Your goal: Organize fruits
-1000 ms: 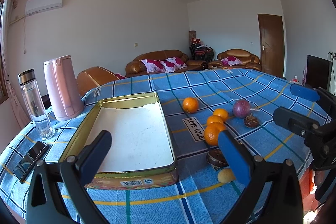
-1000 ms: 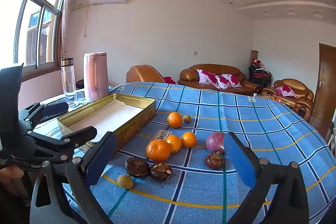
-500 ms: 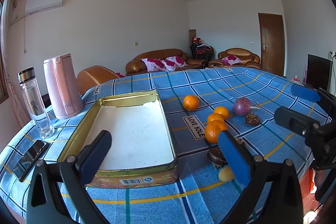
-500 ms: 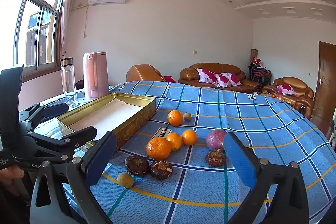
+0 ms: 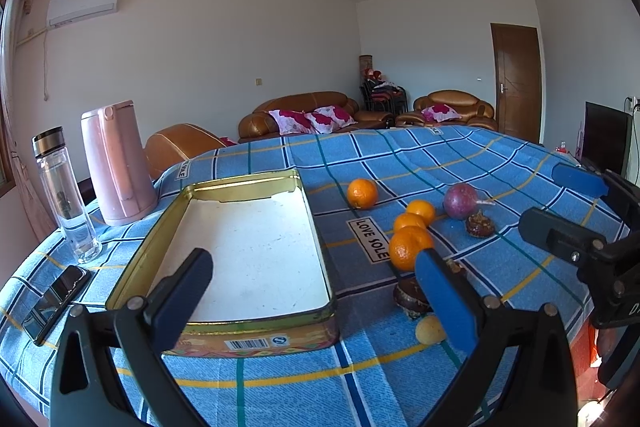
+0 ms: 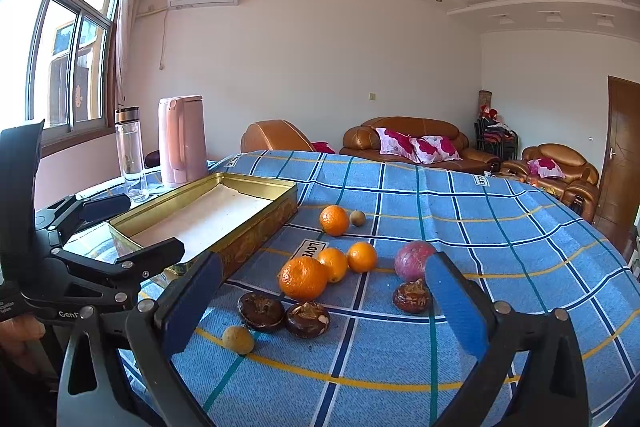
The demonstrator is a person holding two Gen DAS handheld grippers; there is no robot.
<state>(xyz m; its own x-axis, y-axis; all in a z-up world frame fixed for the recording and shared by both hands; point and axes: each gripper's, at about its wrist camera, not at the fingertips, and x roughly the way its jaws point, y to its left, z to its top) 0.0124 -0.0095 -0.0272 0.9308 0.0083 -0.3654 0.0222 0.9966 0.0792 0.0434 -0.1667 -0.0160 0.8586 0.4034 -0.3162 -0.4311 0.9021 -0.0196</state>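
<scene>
A gold metal tin (image 5: 256,323) (image 6: 256,239) with a white empty floor lies on the blue checked tablecloth. To its right lie several oranges (image 5: 409,247) (image 6: 303,277), a purple passion fruit (image 5: 461,201) (image 6: 414,255), dark brown fruits (image 6: 261,311) (image 5: 410,297) and small yellow fruits (image 6: 238,339) (image 5: 429,330). My left gripper (image 5: 316,291) is open and empty, held above the tin's near end. My right gripper (image 6: 320,301) is open and empty, above the fruit cluster.
A pink kettle (image 5: 116,163) and a clear water bottle (image 5: 66,195) stand at the table's far left. A phone (image 5: 56,297) lies at the left edge. Sofas stand beyond the table.
Both views have shifted very slightly; the fruits and tin lie where they were. Both grippers stay open.
</scene>
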